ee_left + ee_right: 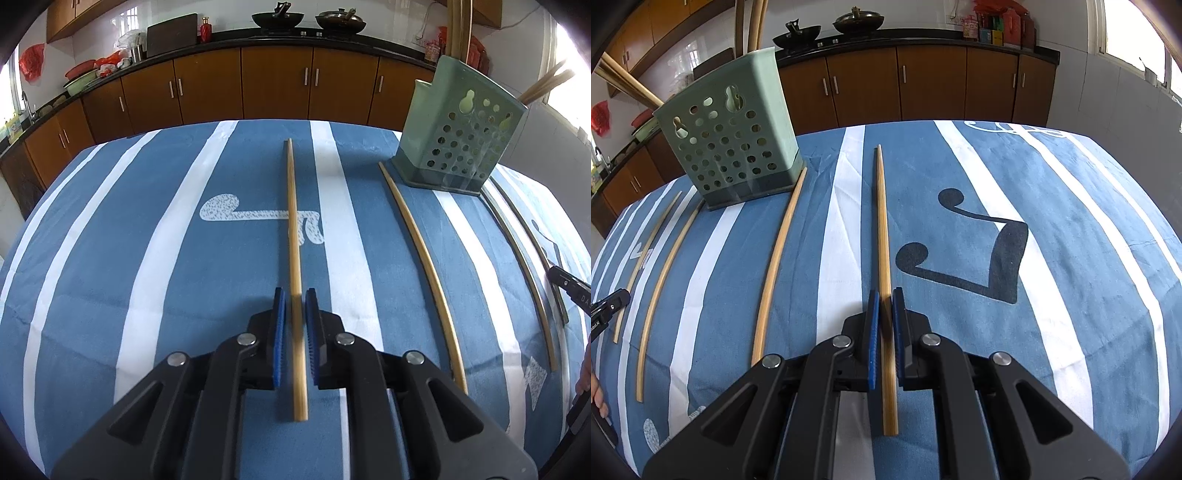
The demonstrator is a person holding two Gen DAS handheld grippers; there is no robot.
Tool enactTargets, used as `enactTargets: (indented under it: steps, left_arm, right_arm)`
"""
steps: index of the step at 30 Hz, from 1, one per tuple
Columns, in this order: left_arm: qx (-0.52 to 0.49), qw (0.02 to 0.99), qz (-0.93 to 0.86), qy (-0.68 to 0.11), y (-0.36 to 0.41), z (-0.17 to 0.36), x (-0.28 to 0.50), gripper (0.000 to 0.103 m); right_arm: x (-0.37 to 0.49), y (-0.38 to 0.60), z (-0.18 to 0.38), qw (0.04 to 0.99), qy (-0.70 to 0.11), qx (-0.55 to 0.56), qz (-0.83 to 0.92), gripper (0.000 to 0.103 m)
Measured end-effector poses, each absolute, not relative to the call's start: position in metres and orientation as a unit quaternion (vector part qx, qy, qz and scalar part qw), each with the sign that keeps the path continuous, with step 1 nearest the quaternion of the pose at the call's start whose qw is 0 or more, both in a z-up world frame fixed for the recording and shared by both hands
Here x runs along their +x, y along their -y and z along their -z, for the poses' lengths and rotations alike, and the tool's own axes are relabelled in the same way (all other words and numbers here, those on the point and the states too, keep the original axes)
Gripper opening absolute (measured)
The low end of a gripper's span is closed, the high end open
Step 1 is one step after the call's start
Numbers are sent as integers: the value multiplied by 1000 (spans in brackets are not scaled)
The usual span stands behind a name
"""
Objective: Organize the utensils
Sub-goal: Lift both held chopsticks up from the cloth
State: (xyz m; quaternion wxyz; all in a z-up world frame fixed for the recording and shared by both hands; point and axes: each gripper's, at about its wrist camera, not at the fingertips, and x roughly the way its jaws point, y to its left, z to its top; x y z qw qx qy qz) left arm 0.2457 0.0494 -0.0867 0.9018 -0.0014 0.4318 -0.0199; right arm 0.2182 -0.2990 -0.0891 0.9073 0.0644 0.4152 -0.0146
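Slippage worries me: both left gripper (294,297) and right gripper (885,295) have fingers clenched on one thin bamboo chopstick (294,221) (882,221) apiece near its butt over the worktop; either could pivot before reaching the green perforated plastic holder (458,136).

Blue tablecloth (129,258) w/ white stripes, white music-note print (236,214) on left side, dark note print (997,254) on right. Behind table: brown cabinets (277,81) under black counter (229,38). Two woks (277,18) (340,20) on stove, red bottle (206,31) beside dark board (171,33), bowls (81,75) far left nr sink. Boxes n jars (997,26) at counter's right end, window (1137,29) past them.
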Motion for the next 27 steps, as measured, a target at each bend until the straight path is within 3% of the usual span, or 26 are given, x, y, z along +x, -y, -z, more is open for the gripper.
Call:
enactTargets:
  steps: [14, 27]
  left_arm:
    - [7, 898, 21, -440, -53, 80, 228, 7]
    - [-37, 941, 30, -336, -68, -10, 206, 7]
  right_arm:
    - [197, 301, 71, 916, -397, 53, 10, 7]
    - [175, 323, 4, 950, -300, 81, 17, 7]
